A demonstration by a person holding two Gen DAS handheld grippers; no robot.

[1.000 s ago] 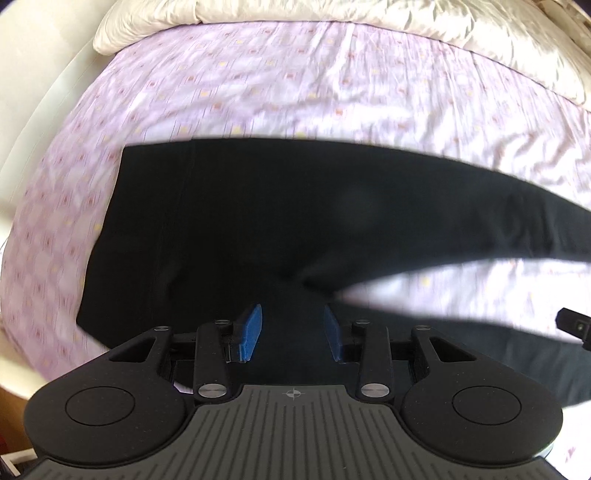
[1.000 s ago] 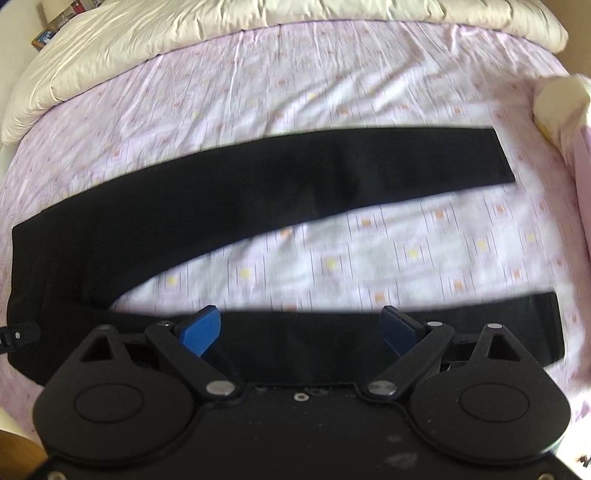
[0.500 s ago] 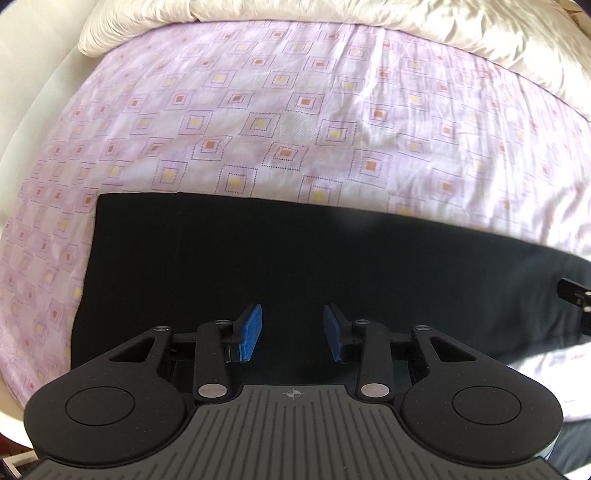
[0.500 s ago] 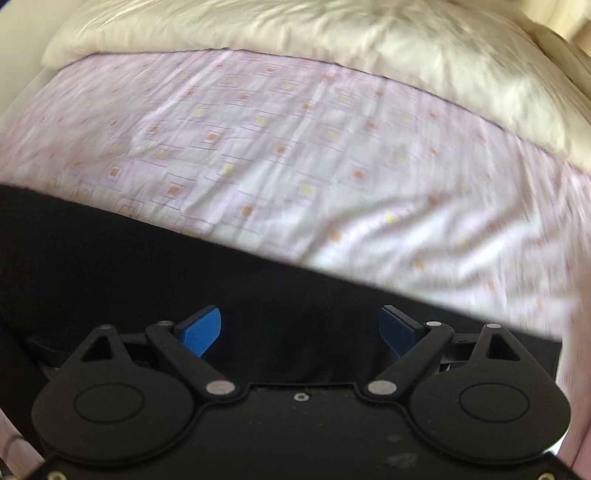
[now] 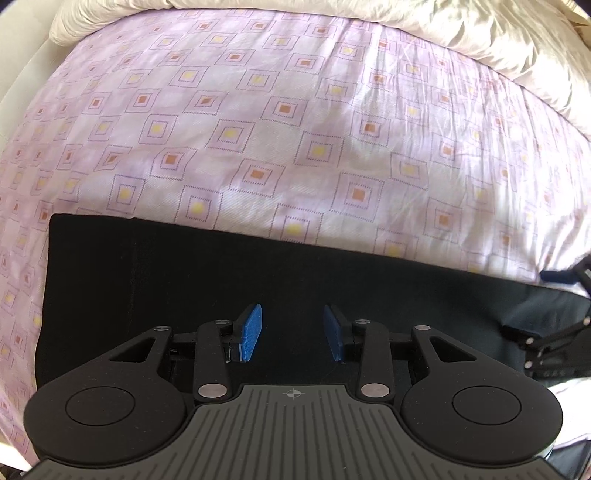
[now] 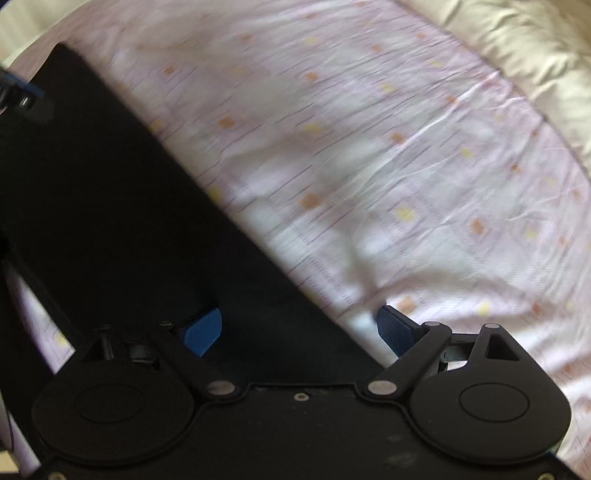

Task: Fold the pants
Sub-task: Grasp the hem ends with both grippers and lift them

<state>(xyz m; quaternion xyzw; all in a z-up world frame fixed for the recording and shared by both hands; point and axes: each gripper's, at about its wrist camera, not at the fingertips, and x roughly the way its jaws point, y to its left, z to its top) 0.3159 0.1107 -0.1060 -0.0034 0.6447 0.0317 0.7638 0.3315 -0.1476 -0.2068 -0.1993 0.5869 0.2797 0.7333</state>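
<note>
1. Lilac sheet (image 5: 295, 110) with square print covers the bed; cream duvet (image 5: 480, 37) bunched at 12 o'clock.
2. Pants (image 5: 184, 280) lie flat and black along the near edge, one end at 9 o'clock in the left view.
3. Left gripper (image 5: 291, 332) hangs over them, jaws narrowly parted, holding nothing.
4. Right gripper (image 6: 299, 328) spread wide, straddling the pants' edge, empty.
5. Risk: a pinch could catch sheet with cloth, or only 1 layer, skewing the fold.

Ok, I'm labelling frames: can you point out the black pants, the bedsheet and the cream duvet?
black pants (image 5: 184, 280): left wrist view, flat middle of the fabric.
bedsheet (image 5: 295, 129): left wrist view, bare patterned area.
cream duvet (image 5: 498, 33): left wrist view, crumpled top edge.
</note>
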